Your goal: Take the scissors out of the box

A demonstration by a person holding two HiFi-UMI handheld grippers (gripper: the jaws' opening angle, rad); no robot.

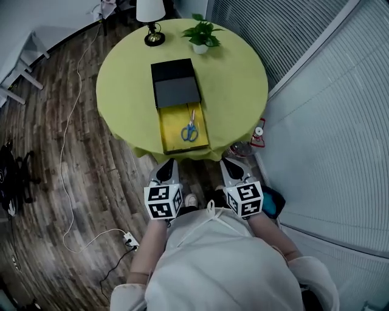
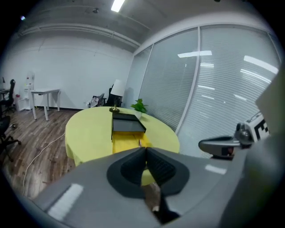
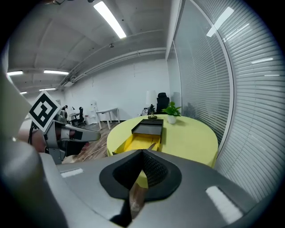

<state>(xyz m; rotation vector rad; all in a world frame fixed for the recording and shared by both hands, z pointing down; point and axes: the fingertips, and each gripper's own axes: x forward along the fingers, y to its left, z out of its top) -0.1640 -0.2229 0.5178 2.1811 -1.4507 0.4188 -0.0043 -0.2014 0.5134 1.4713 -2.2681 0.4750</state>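
Observation:
Blue-handled scissors [image 1: 189,130] lie in the open yellow-lined box [image 1: 167,127] at the near side of the round yellow table [image 1: 121,79]. The box's black lid [image 1: 176,85] is slid toward the far end. In the left gripper view the box [image 2: 124,140] shows ahead, and in the right gripper view the box [image 3: 138,140] also lies ahead. My left gripper [image 1: 166,169] and right gripper [image 1: 230,167] hang side by side short of the table's near edge, both shut and holding nothing. The left gripper [image 2: 146,150] and right gripper [image 3: 142,153] show jaws pressed together.
A white lamp [image 1: 151,18] and a small potted plant [image 1: 201,33] stand at the table's far side. Slatted glass walls [image 1: 328,121] run along the right. A white cable [image 1: 73,115] trails across the wooden floor on the left. A white desk [image 2: 44,95] stands far off.

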